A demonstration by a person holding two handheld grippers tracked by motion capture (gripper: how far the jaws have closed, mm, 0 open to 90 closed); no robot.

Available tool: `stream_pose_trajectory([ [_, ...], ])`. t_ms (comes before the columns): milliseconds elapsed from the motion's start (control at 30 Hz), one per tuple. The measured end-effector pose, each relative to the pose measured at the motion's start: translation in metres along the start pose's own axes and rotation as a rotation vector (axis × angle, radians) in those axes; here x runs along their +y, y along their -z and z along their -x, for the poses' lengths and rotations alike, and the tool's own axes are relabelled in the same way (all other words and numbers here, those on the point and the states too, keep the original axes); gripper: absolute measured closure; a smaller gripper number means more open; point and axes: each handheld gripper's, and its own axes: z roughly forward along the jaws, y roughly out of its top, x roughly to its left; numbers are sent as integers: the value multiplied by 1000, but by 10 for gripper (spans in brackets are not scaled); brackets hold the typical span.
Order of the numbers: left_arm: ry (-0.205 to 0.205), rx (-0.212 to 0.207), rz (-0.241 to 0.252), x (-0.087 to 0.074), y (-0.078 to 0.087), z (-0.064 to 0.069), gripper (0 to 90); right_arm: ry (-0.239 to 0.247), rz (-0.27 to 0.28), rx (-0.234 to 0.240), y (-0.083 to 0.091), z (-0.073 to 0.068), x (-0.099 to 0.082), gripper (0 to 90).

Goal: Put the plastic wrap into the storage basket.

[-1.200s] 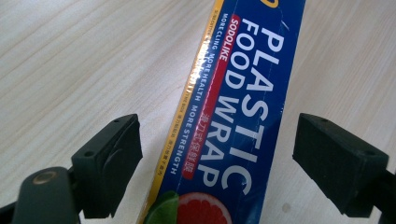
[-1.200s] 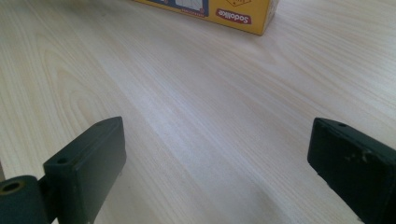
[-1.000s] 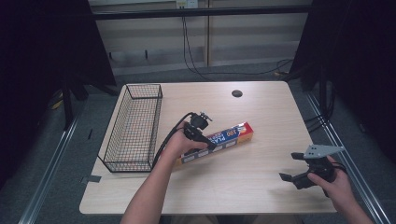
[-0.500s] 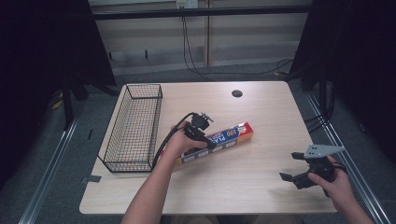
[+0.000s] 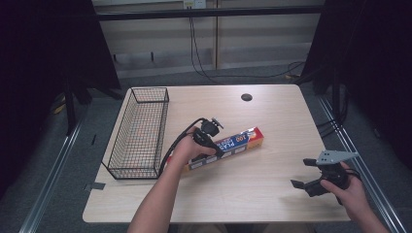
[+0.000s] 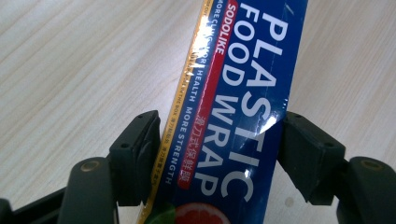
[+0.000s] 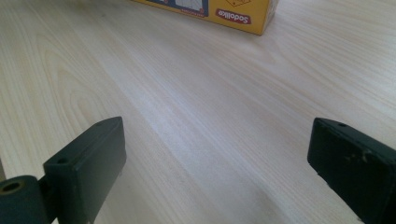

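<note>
**Left gripper on the plastic wrap box; right gripper idle at the table's near right corner**

Item 1. We list the left gripper first: its jaws have just been closing on the plastic wrap box, and in the left gripper view both black pads sit against the long sides of the box, clamped across its width.

Item 2. The right gripper we record with jaws wide apart and nothing between them, held low over bare wood by the right hand. In the right gripper view a yellow end of the box lies well ahead of it.

Item 3. The box lies flat near the table's middle, slanted, its blue printed face up, its far end pointing toward the right rear. It lies near the wire basket but apart from it.

Item 4. The wire basket, black and oblong, stands along the left edge of the table.

Item 5. The table has a pale wood-grain top with rounded corners and a dark round cable port near the rear edge.

Item 6. Room: grey floor, dark curtains on either side, a pale rear wall with black cables hanging down it.
</note>
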Motion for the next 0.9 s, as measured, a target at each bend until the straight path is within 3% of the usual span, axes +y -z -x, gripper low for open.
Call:
stream_pose_trajectory([
  [133, -1, 2, -58, 6, 0, 5, 350, -1, 1, 0, 0, 0, 0, 44],
  [433, -6, 14, -114, 12, 2, 11, 407, -1, 2, -3, 0, 0, 0, 44],
  [467, 26, 13, -131, 14, 3, 12, 413, 1, 0, -1, 0, 0, 0, 44],
  [600, 71, -4, -134, 15, 5, 10, 431, 3, 1, -1, 0, 0, 0, 44],
  [900, 131, 2, -152, 20, 14, 12, 435, 3, 2, -2, 0, -1, 1, 44],
])
